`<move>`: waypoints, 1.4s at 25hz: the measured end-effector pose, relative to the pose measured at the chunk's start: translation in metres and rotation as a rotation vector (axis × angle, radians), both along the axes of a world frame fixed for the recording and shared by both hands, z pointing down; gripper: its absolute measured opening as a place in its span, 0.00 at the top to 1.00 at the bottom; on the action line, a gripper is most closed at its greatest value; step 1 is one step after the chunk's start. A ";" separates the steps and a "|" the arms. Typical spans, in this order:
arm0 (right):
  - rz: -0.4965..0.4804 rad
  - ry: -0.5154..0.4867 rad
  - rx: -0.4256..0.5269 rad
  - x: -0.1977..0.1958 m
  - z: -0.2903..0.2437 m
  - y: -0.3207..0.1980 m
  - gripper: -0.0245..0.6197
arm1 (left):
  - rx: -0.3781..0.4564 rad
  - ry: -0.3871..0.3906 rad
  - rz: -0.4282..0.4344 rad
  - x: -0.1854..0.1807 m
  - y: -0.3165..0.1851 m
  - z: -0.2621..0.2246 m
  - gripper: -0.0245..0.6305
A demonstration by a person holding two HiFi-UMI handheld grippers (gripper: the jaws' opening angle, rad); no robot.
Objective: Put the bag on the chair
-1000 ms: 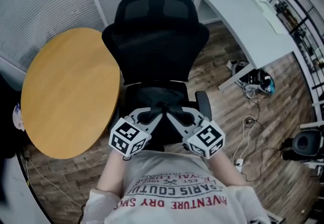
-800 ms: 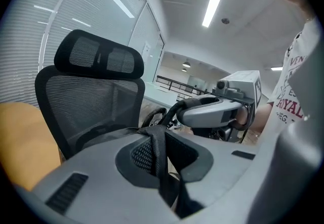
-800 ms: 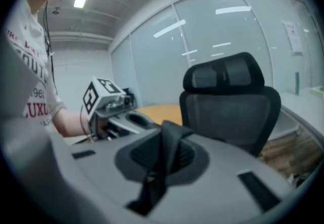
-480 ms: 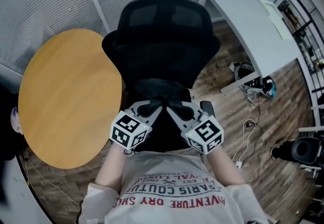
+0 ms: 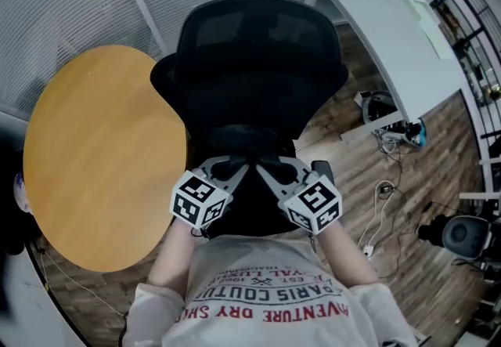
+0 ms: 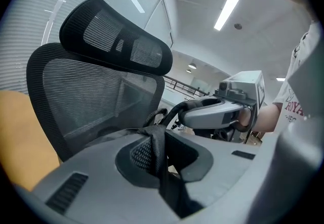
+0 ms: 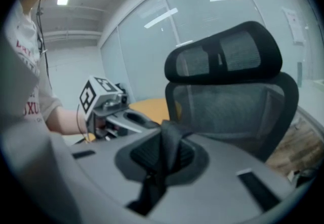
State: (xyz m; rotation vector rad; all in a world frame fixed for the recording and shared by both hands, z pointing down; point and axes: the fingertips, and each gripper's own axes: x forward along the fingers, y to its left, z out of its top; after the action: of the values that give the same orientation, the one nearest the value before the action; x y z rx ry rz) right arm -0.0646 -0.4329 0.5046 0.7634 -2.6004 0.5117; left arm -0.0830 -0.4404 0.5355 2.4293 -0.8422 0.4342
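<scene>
Our left tool and right tool each pinch a flat woven strap of the black bag, which hangs between them at the near side of the curved mesh chair.

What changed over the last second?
The person has moved nearer the office chair, which fills more of the head view. The left gripper and right gripper stay shut on the bag's straps, close together.

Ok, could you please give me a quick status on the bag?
Both shut on bag strap: left gripper, right gripper. Dark bag hangs over chair seat, touchdown unclear. Beside it round table, not blocking.
</scene>
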 end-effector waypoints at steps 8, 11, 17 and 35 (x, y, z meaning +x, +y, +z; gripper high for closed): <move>0.033 0.018 -0.056 0.011 0.023 -0.022 0.89 | -0.006 -0.013 0.099 0.012 -0.006 0.023 0.87; 0.037 0.013 -0.065 0.014 0.034 -0.023 0.89 | 0.018 -0.035 0.120 0.018 -0.007 0.028 0.87; 0.016 0.059 -0.155 0.017 0.084 -0.014 0.89 | 0.043 -0.041 0.090 0.013 -0.009 0.068 0.87; 0.040 0.231 -0.326 0.028 0.212 -0.010 0.75 | 0.060 -0.095 0.008 0.010 -0.015 0.150 0.78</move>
State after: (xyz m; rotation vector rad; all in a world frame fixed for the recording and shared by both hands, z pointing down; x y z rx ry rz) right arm -0.0368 -0.4429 0.7161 0.7169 -2.2207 0.7856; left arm -0.0728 -0.4551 0.6853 2.4844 -0.8982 0.5380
